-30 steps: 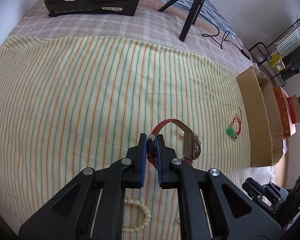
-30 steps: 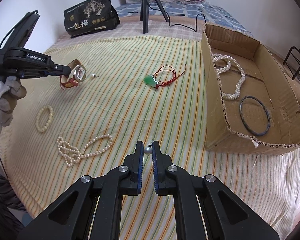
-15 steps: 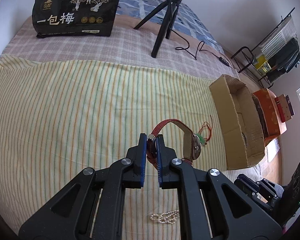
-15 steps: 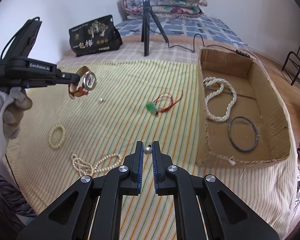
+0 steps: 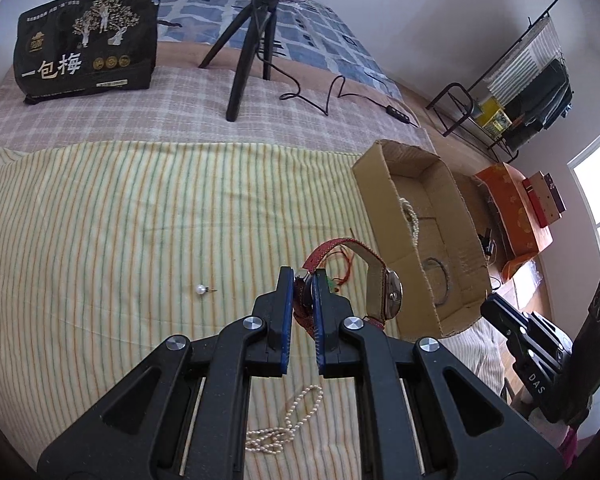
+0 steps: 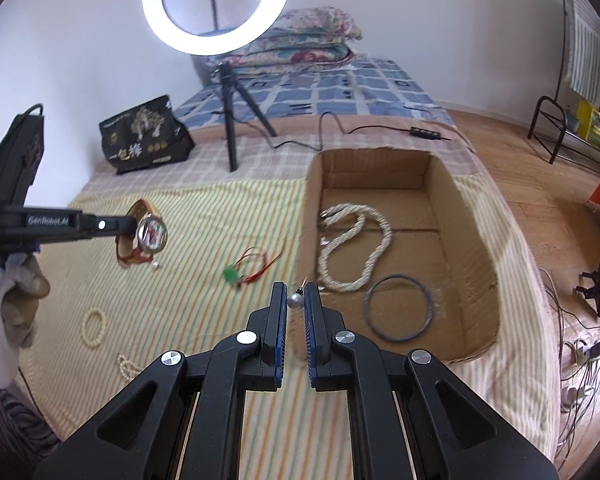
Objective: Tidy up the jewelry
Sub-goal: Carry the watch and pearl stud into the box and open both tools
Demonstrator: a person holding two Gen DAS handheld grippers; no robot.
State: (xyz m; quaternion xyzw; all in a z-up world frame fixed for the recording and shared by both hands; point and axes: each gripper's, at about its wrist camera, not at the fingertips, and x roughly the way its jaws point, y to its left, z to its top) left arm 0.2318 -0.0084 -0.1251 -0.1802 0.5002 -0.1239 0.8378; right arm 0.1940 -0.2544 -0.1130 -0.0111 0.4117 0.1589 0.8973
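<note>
Left tongs [image 5: 301, 280]: pressed onto the red strap of a wristwatch [image 5: 388, 292], which hangs clear above the striped sheet [image 5: 100, 240] on the bed. The watch face points to the right, toward the cardboard box [image 5: 380, 184]. In the right wrist view the same watch [image 6: 150, 234] is seen from the side, lifted off the sheet, with the gloved left hand [image 6: 12, 292] holding the tool.

Right tongs [image 6: 295, 300]: pinching a small grey bead earring [image 6: 294, 301] at the tips, its pin sticking up. The tongs sit just beside the near left wall of the box [image 6: 310, 208].

Inside the box: a twisted pearl rope [image 6: 356, 248] and a dark bangle [image 6: 398, 308], lying close together on the floor of the box.

On the sheet: a green pendant on red cord [image 6: 248, 268], a pearl stud [image 5: 201, 290], a bead bracelet [image 6: 93, 326] and a fine pearl strand [image 5: 288, 420].

Farther back on the bed: a black snack bag [image 5: 88, 40] and a tripod [image 5: 252, 40] with a ring light [image 6: 216, 4].
</note>
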